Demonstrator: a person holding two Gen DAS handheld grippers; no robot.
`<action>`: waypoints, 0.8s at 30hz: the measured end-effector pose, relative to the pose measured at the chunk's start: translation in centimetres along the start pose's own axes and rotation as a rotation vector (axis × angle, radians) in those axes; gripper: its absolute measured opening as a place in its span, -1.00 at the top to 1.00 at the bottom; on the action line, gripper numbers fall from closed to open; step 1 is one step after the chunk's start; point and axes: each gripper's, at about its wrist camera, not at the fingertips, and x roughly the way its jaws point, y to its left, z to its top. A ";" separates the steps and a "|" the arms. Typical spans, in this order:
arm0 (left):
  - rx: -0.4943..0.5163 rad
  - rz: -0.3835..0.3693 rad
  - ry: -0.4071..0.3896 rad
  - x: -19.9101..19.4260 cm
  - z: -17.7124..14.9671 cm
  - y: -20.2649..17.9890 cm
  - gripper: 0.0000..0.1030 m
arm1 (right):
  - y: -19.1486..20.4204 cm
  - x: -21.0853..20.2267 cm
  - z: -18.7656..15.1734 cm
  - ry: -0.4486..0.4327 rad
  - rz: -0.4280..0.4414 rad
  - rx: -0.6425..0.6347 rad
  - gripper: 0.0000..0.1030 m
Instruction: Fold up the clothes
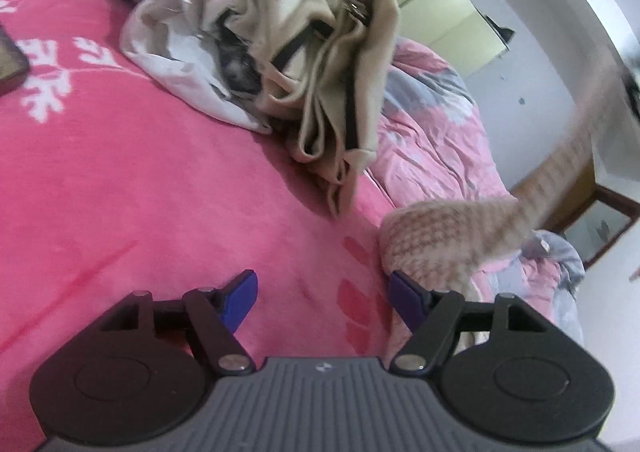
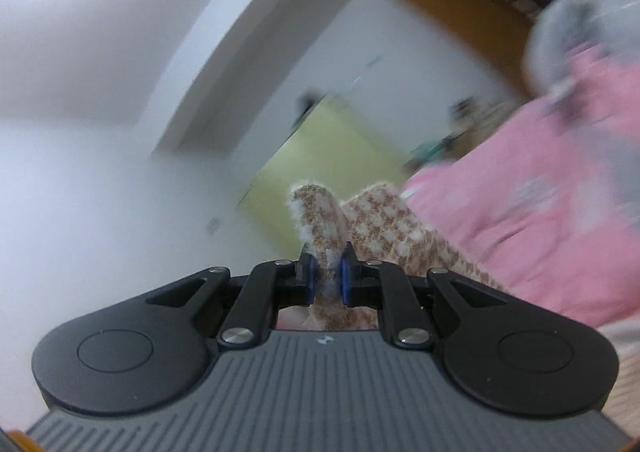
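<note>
While your right tongs (image 2: pixel 328 278) grip the fuzzy tan-and-white checked garment (image 2: pixel 360 220), the left tongs (image 1: pixel 323 298) stand wide, empty; next, seize its free edge over the pink bed (image 1: pixel 160 172).

I'm looking at my left gripper (image 1: pixel 323 298): black linkage arms, silver rivets, blue pads (image 1: pixel 240 302), a grey ribbed body. My right gripper (image 2: pixel 328 272) is showing the same black-and-grey build with a small round logo.
</note>
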 end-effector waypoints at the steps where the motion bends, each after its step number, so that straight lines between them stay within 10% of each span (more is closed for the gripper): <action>1: -0.004 0.002 -0.004 -0.1 0.0 0.2 -0.37 | 2.2 1.6 -2.4 0.058 0.043 -0.033 0.76; 7: -0.004 -0.004 -0.002 -0.4 0.1 0.4 -0.35 | 13.9 6.7 -19.8 0.747 0.369 -0.427 0.22; 9: -0.009 -0.008 0.002 -0.4 0.2 0.4 -0.35 | 15.5 5.1 -21.7 0.799 0.463 -0.534 0.19; 14: -0.014 -0.016 0.004 -0.6 0.4 0.6 -0.35 | 14.1 1.2 -15.7 0.627 0.472 -0.624 -0.19; 24: 0.038 0.008 -0.018 -0.6 -0.3 -0.2 -0.41 | 1.3 -8.1 10.3 0.019 0.086 -0.441 -0.17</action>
